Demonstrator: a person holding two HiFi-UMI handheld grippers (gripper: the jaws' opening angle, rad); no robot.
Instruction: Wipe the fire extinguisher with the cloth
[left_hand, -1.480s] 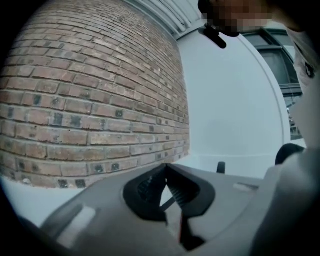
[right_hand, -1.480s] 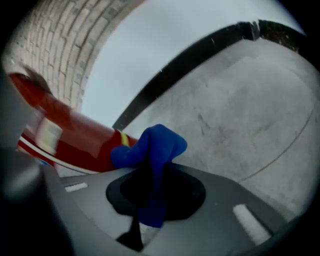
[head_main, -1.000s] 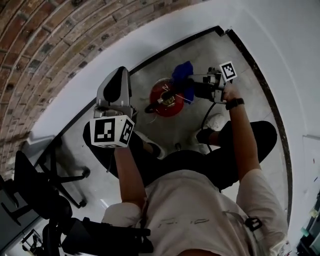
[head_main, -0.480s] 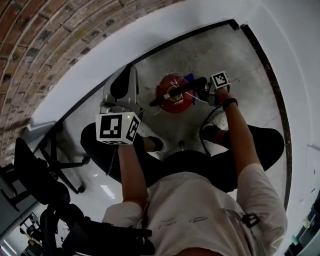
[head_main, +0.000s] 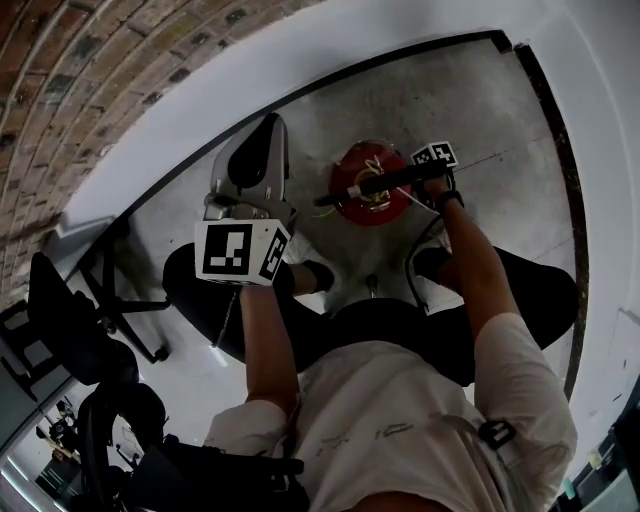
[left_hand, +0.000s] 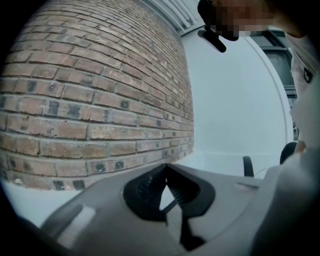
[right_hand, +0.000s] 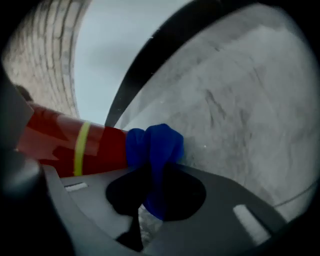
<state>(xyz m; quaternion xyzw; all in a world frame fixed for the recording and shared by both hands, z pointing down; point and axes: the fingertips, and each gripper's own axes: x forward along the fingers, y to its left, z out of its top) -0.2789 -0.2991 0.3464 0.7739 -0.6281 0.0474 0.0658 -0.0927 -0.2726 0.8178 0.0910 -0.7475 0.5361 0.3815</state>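
Pinching hard with the right gripper, both jaws squeezed on a blue cloth to stop any slipping while rubbing. Sticks out past the jaw tips in a fat bunch, most likely to put soft cloth, not hard plastic, on the metal. Held up off to the side, the left gripper, jaws pressed together with nothing between them, probably kept high just to stay out of the way, with one claw enough for wiping. Just past the cloth and touching it, the red fire extinguisher, with a yellow band round its body. Stands upright on the grey floor close to the person's feet, seen from the top in the head view. Easy to reach from above by bending down beside it. Seems to be in the middle of wiping, along the side of the red can. Farther off, a black strip along the bottom of a white wall. Farthest of all, over on the left, a brick wall.
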